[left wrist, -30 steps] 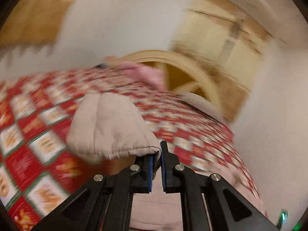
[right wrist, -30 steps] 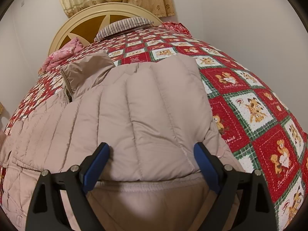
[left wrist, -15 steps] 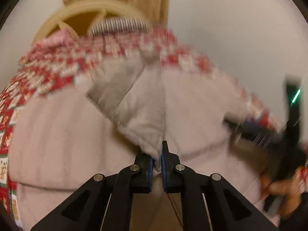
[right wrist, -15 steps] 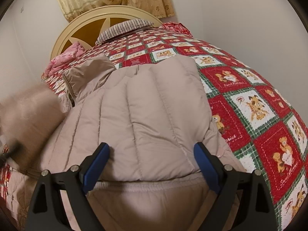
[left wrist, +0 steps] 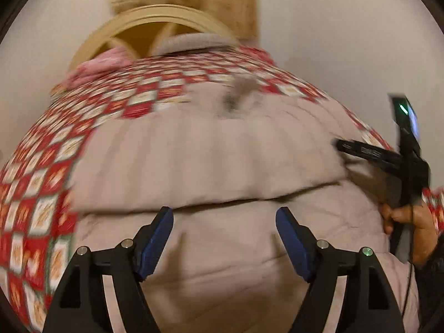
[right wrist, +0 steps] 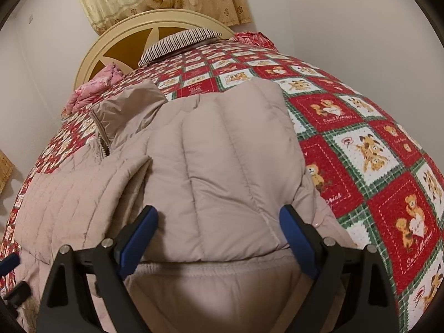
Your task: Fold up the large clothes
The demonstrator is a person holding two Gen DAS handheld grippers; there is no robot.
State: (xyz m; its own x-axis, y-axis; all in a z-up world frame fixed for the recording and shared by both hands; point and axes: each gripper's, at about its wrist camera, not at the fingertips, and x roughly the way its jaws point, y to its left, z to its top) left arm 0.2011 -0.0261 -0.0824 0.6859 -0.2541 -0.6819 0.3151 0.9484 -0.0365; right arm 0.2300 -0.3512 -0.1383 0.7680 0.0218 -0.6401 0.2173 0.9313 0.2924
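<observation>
While the beige puffer jacket [right wrist: 222, 166] lies folded on the teddy-bear quilt [right wrist: 374, 144], left gripper [left wrist: 224, 238] and right gripper [right wrist: 219, 238] hover over the jacket, both spread wide, gripping nothing.

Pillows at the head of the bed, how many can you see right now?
2. A striped pillow leans against the headboard near its middle, and a pink pillow lies left of it at the quilt's edge. Others may be hidden under the quilt.

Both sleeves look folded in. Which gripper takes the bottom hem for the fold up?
Probably right. The right gripper is open, framing the beige quilted puffer jacket at its near hem. The left gripper, also open, faces a blurred mid-body fold.
</observation>
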